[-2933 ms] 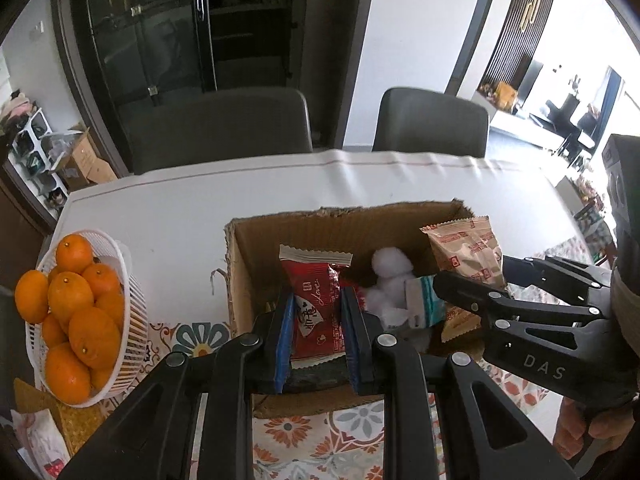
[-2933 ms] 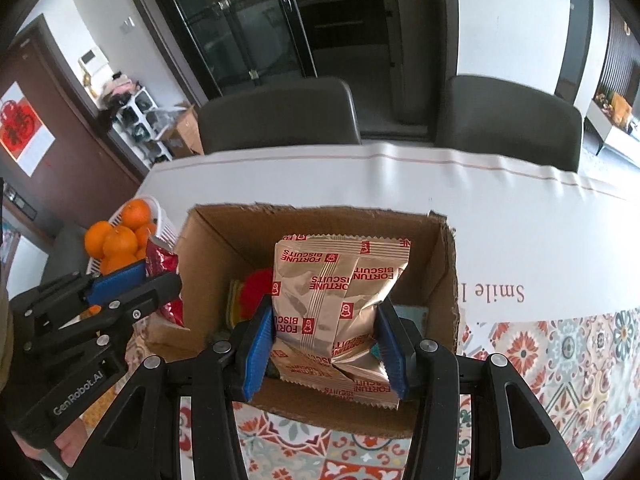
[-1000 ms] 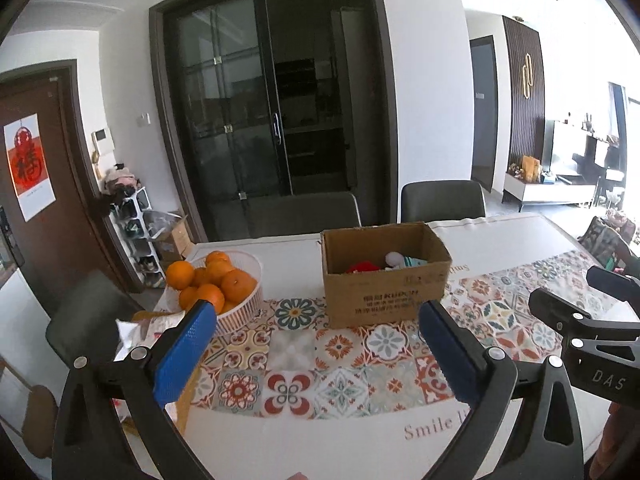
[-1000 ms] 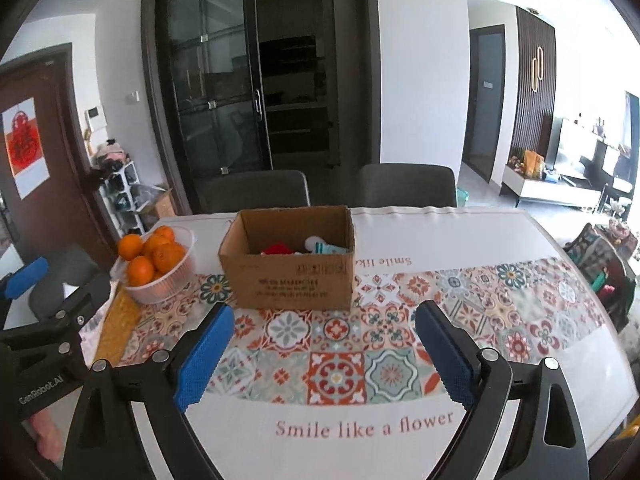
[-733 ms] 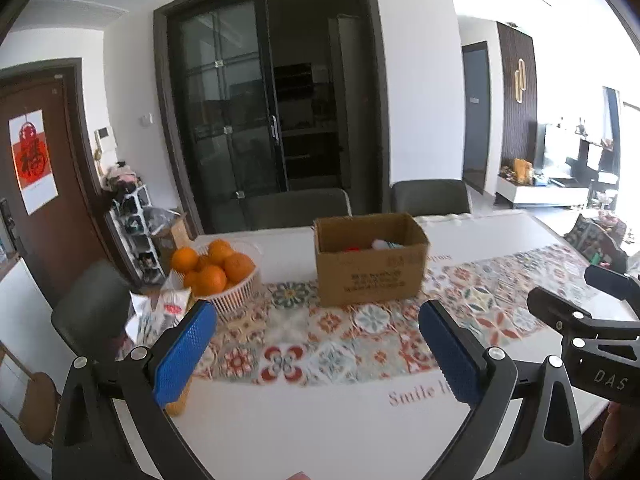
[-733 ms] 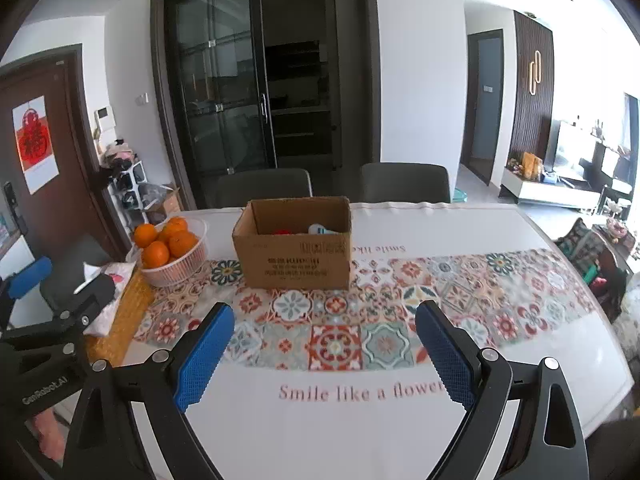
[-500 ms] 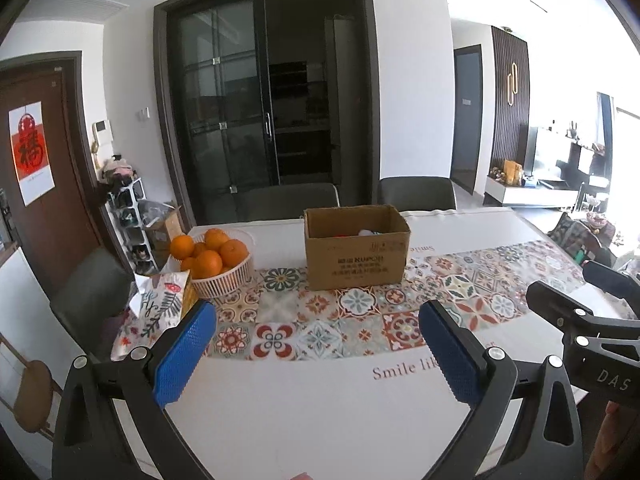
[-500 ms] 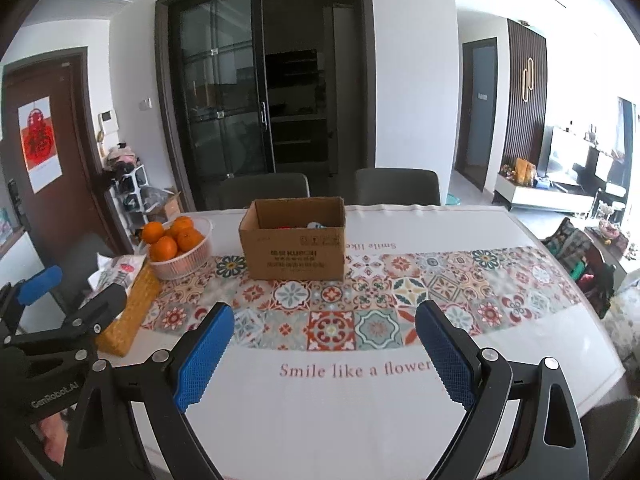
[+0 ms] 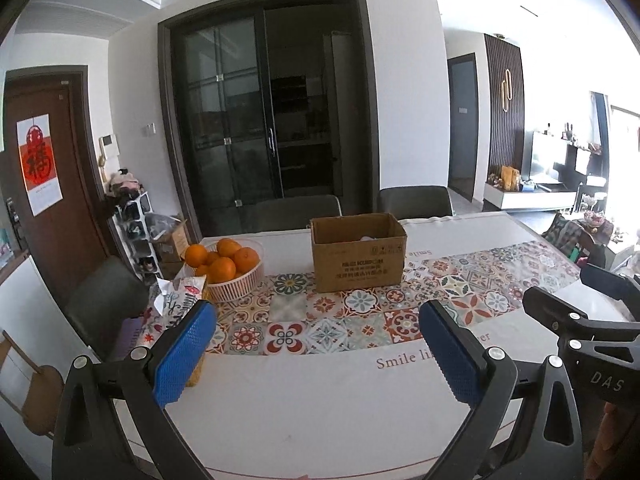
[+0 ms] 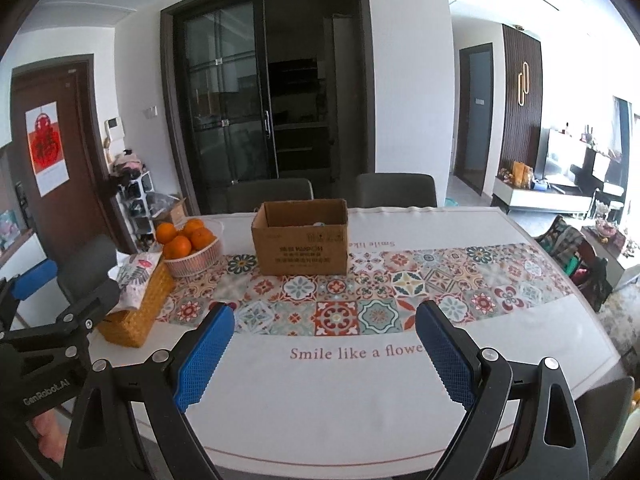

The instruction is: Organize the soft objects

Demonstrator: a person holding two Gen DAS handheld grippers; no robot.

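A brown cardboard box (image 9: pixel 358 257) stands on the patterned runner in the middle of the table; it also shows in the right wrist view (image 10: pixel 302 240). Only a sliver of white shows over its rim; its other contents are hidden. My left gripper (image 9: pixel 320 354) is open and empty, well back from the box over the near table edge. My right gripper (image 10: pixel 325 354) is open and empty, equally far back. Each gripper shows at the side of the other's view.
A white basket of oranges (image 9: pixel 224 268) stands left of the box. A wicker tissue box (image 10: pixel 134 292) sits at the table's left edge. Dark chairs (image 10: pixel 394 190) stand behind the table and at its left. The table (image 10: pixel 360 400) has a white cloth.
Both grippers let go of their snack packs in the box, opened, and pulled back and up from it. The box now looks small and far.
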